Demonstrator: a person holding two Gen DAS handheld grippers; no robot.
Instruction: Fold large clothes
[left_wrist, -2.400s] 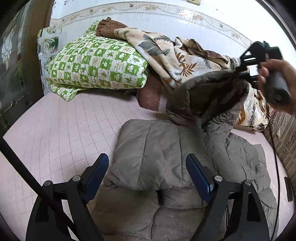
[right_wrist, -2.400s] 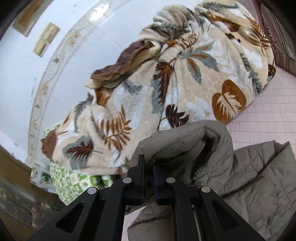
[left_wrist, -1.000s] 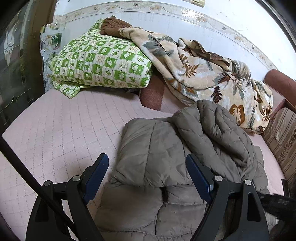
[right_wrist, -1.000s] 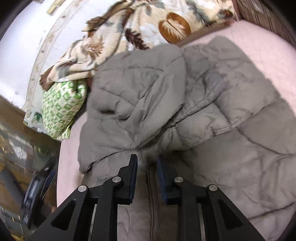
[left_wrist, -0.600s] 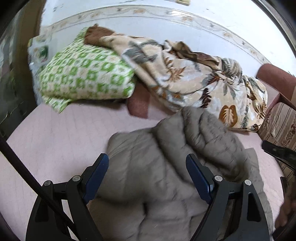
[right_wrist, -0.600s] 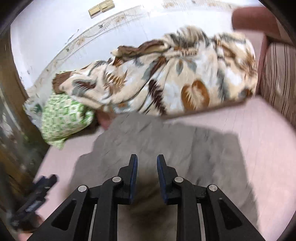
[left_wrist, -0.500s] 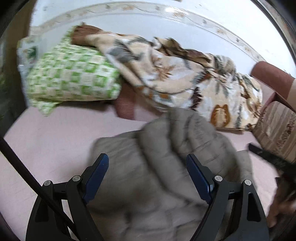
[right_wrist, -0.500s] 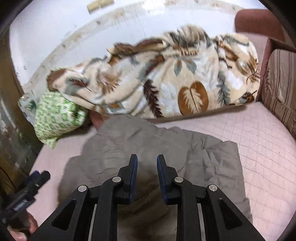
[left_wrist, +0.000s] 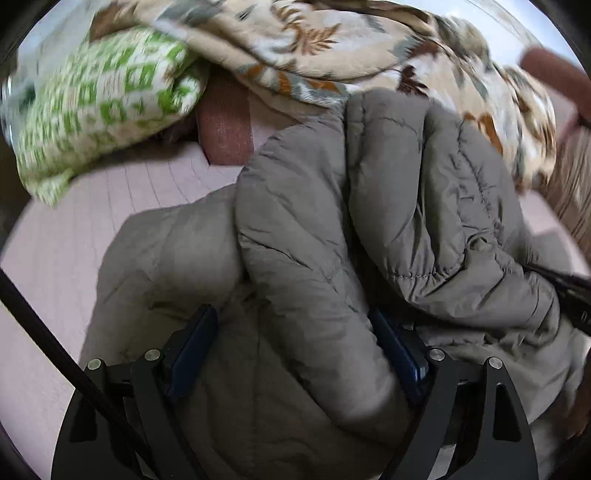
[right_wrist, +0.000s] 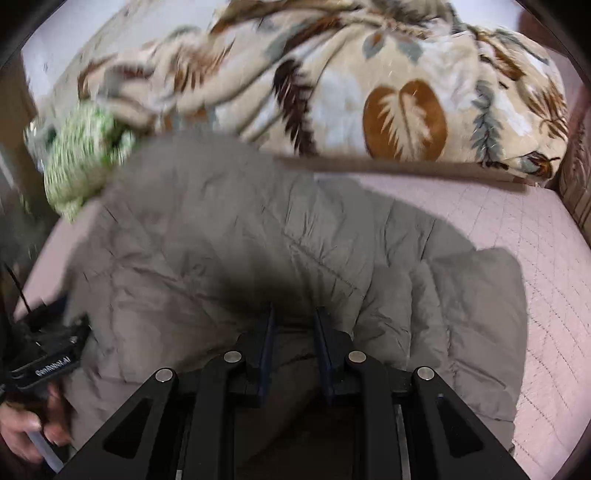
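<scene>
A grey-brown puffer jacket (left_wrist: 314, 229) lies on the pink quilted bed, its sleeves folded over its middle. It also fills the right wrist view (right_wrist: 240, 240). My left gripper (left_wrist: 295, 347) is open, its jaws wide apart, pressed low into the jacket with a padded fold bulging between them. My right gripper (right_wrist: 291, 332) has its jaws a narrow gap apart, down against the jacket's near edge with fabric between them; a grip cannot be made out. The left gripper's body (right_wrist: 48, 354) shows at the left of the right wrist view.
A leaf-print blanket (right_wrist: 388, 92) is heaped along the back of the bed. A green-and-white checked pillow (left_wrist: 96, 103) lies at the back left. A brown bolster (left_wrist: 225, 125) sits between them. Bare pink mattress (right_wrist: 546, 266) lies to the right of the jacket.
Both grippers have dropped down and forward onto the jacket. The left gripper's jaws now straddle a fold. The right gripper, which let the sleeve go earlier, is now at the jacket's near edge.
</scene>
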